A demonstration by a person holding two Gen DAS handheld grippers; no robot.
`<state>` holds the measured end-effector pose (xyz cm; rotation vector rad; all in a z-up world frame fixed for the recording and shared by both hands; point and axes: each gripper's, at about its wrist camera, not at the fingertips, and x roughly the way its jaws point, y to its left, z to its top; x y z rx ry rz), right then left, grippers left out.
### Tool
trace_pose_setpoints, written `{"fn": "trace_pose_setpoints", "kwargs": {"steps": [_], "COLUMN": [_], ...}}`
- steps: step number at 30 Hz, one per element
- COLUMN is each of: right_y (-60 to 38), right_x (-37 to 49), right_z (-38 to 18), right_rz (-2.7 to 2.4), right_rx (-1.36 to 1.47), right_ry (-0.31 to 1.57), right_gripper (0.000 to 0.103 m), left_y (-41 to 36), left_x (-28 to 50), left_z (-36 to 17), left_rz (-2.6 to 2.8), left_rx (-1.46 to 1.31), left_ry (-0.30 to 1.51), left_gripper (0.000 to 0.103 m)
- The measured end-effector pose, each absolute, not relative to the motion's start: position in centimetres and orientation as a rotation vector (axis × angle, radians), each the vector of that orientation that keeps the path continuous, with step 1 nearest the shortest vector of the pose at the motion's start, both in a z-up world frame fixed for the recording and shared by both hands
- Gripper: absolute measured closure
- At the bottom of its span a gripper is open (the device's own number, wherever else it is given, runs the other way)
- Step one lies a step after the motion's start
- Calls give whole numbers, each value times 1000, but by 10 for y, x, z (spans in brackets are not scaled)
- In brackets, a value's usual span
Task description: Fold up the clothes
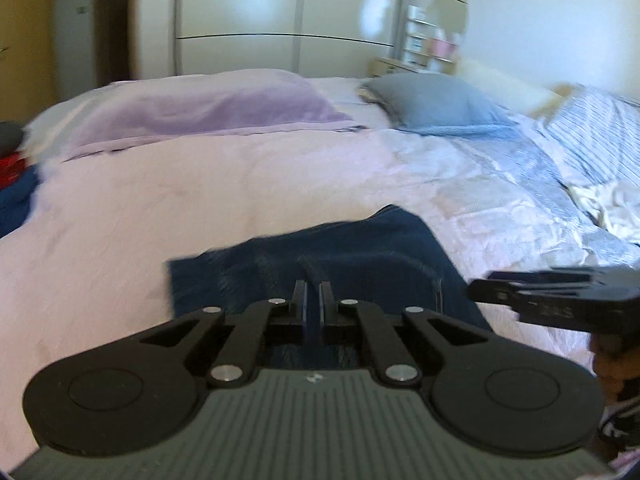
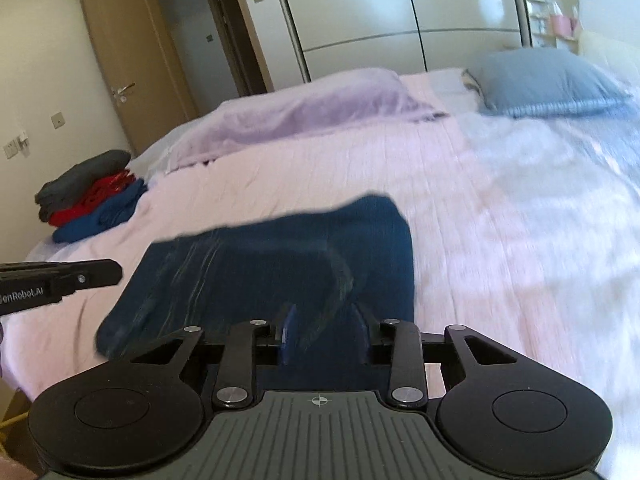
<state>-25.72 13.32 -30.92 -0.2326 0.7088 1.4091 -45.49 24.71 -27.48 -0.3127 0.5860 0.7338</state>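
A dark blue garment, folded into a rough rectangle, lies flat on the pale pink bedspread. My left gripper hovers over its near edge with its fingers drawn together; I see no cloth pinched between them. My right gripper is over the garment's right part with its jaws apart, and the blue cloth shows in the gap below them. Each gripper appears side-on in the other's view: the right gripper at the garment's right, the left gripper at its left.
A stack of folded clothes, grey on red on blue, sits at the bed's far left corner. A lilac blanket and a grey-blue pillow lie at the back, a striped pillow at the right. A door stands behind.
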Motion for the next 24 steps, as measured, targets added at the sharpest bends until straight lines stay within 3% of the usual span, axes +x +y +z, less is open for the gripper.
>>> {"fn": "trace_pose_setpoints", "kwargs": {"steps": [9, 18, 24], "right_y": [222, 226, 274], "right_x": [-233, -221, -203], "right_z": [-367, -343, -361], "right_rz": [1376, 1412, 1411], "right_rx": [-373, -388, -464], "right_ry": [695, 596, 539], "right_gripper": [69, 69, 70], "left_y": [308, 323, 359], "left_x": [-399, -424, -426], "left_z": [-365, -321, -358], "left_rz": [704, 761, 803], "left_rx": [-228, -219, -253], "left_ry": [738, 622, 670], "left_gripper": [100, 100, 100]}}
